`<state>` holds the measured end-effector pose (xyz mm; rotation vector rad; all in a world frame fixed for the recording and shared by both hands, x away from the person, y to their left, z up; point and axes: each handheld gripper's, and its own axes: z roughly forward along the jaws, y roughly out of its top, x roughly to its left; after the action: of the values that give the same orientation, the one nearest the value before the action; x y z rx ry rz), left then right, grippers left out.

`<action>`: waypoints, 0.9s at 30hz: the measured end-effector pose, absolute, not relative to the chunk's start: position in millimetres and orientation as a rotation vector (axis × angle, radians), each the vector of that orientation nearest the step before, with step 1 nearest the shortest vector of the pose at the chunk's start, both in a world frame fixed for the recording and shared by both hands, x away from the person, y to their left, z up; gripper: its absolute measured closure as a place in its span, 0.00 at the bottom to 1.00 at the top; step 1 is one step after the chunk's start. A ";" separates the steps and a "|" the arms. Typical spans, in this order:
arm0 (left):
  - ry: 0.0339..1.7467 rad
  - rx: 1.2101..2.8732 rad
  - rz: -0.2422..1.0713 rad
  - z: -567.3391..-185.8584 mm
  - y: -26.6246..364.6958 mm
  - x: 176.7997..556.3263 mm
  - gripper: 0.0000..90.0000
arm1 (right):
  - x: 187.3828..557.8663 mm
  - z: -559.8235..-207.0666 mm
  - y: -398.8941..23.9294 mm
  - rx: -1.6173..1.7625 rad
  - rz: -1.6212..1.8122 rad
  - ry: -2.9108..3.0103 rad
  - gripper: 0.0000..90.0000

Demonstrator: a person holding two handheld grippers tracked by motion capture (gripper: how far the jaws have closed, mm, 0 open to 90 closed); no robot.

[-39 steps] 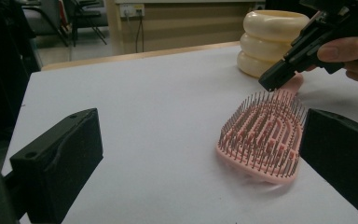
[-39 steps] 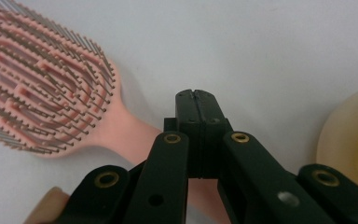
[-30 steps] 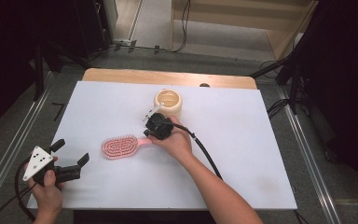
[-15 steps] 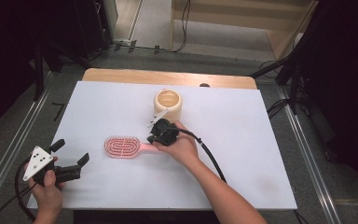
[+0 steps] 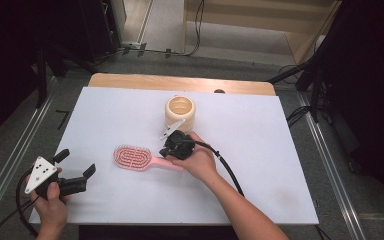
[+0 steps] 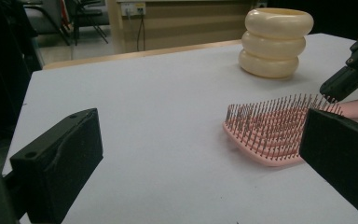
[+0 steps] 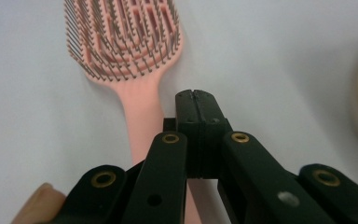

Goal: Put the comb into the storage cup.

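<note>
Between the left gripper's (image 6: pixel 200 163) wide-apart jaws lies a pink hairbrush (image 6: pixel 268 130), cream holder (image 6: pixel 276 42) beyond.

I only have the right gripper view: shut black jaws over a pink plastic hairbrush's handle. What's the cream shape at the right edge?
Observer: A cream ribbed round holder made of three stacked rings. It stands upright with its top open on the white table, just beyond the pink plastic hairbrush.
Operator: Where is the other gripper?
Observer: The left gripper is at the table's near left corner, its jaws open with nothing between them.
Operator: Which way does it face?
Observer: Toward the hairbrush's bristled head, and well apart from it.
</note>
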<state>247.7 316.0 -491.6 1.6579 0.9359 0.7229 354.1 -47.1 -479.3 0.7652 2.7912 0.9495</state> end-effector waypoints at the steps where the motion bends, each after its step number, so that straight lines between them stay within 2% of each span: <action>1: 0.935 1.657 0.723 -491.7 316.0 247.8 0.00 | 354.6 -477.4 -48.0 0.759 0.961 2.775 0.89; 3: 0.935 1.657 0.723 -491.7 316.0 247.8 0.00 | 356.0 -473.5 -49.9 0.749 0.972 2.754 0.78; 6: 0.934 1.659 0.722 -491.7 315.9 247.8 0.00 | 356.5 -469.0 -51.7 0.706 1.010 2.746 0.70; 8: 0.934 1.660 0.723 -491.7 315.9 247.8 0.00 | 356.5 -467.5 -52.3 0.685 1.020 2.745 0.68; 11: 0.935 1.660 0.723 -491.7 315.8 247.8 0.00 | 357.9 -463.0 -52.2 0.656 0.989 2.782 0.56; 13: 0.935 1.662 0.725 -491.7 315.6 247.7 0.00 | 357.3 -460.8 -50.8 0.673 0.939 2.807 0.39; 14: 0.935 1.662 0.725 -491.7 315.6 247.7 0.00 | 357.3 -460.8 -50.8 0.673 0.939 2.807 0.39; 15: 0.936 1.661 0.725 -491.7 315.5 247.7 0.00 | 357.2 -461.3 -49.4 0.686 0.891 2.829 0.33; 16: 0.936 1.662 0.726 -491.7 315.5 247.7 0.00 | 357.0 -461.3 -49.0 0.693 0.900 2.839 0.33; 23: 0.935 1.662 0.726 -491.7 315.5 247.7 0.00 | 352.7 -462.4 -39.9 0.660 0.865 2.895 0.00; 27: 0.932 1.664 0.725 -491.6 315.7 247.6 0.00 | 349.9 -464.3 -32.4 0.648 0.832 2.920 0.00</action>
<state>247.6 315.7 -491.6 1.6638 0.9325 0.7247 349.9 -32.4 -464.3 0.6477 2.9201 0.8324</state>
